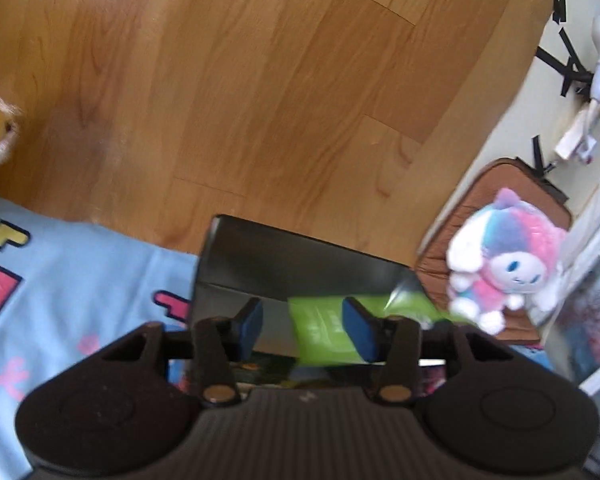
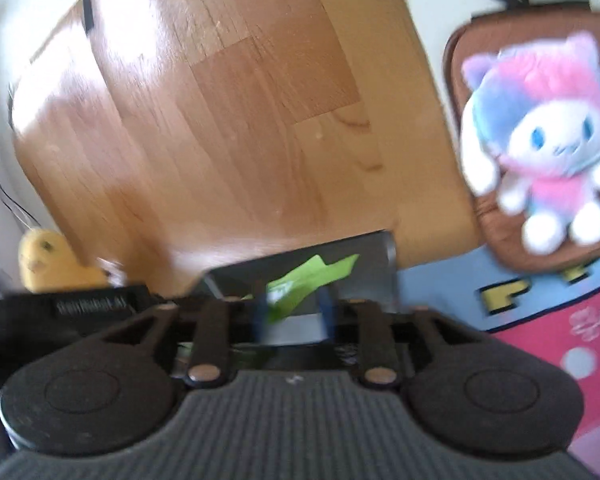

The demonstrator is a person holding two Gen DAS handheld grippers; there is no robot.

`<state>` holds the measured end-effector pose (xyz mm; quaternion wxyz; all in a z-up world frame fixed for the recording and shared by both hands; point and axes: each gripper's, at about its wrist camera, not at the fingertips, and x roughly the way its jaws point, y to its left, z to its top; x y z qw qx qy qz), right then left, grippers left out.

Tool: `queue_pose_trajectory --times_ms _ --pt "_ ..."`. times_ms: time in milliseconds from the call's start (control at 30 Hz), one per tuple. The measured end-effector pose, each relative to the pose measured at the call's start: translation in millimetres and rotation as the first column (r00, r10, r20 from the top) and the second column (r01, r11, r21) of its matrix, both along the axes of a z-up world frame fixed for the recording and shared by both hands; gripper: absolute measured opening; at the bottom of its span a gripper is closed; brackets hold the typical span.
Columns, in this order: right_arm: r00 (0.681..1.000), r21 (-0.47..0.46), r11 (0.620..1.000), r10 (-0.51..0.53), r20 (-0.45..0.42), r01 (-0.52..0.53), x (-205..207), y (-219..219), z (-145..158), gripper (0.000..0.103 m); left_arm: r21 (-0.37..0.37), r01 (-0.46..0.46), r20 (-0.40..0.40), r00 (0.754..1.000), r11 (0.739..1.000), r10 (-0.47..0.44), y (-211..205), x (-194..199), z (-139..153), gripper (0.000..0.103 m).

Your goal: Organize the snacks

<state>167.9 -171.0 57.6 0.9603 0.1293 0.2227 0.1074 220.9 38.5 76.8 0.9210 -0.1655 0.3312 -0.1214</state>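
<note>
- A black box [image 1: 300, 264] stands open on the wooden floor [image 1: 240, 80], its near side at the edge of my blue play mat [image 1: 80, 280]. Inside it I see a green snack packet [image 1: 324, 332]; the darker wrappers low in the left wrist view are too hidden to name.
- From the right wrist camera, the green snack packet [image 2: 300, 284] lies tilted, its long axis running from lower left to upper right, with the pointed corner aimed at the box's far wall. The frame is blurred, so I cannot read its print.
- My left gripper [image 1: 302, 326] has its blue pads apart. The packet lies between them, hard against the right pad; I cannot tell if that pad touches it, and the left pad is clear of it.
- My right gripper [image 2: 292, 316] also has its jaws parted. The packet's lower end overlaps the left pad, with no clamp on it that I can see.
- A pastel plush toy [image 1: 508, 264] sits on a brown cushion [image 1: 480, 200] to the right of the box, and a yellow plush [image 2: 48, 260] sits off to the left.
</note>
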Motion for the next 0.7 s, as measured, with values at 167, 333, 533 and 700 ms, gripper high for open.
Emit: queue_pose_trajectory --times_ms 167,333,533,700 --pt "0.998 -0.019 0.999 -0.026 0.065 0.027 -36 -23 -9 0.052 -0.008 0.005 0.06 0.998 1.0 -0.004 16 -34 7 0.056" --pt "0.998 -0.032 0.999 -0.016 -0.057 0.014 -48 -43 -42 0.052 -0.044 0.054 0.066 0.996 0.998 -0.051 22 -85 -1 0.058" --pt "0.988 -0.056 0.998 0.033 -0.153 -0.042 -41 -36 -63 0.069 -0.023 0.131 -0.012 0.991 0.991 -0.131 -1 -134 -30 0.058" --pt "0.983 -0.031 0.999 0.037 -0.182 -0.043 -41 -34 -64 0.06 -0.014 0.159 -0.052 0.986 0.987 -0.16 -8 -158 -41 0.058"
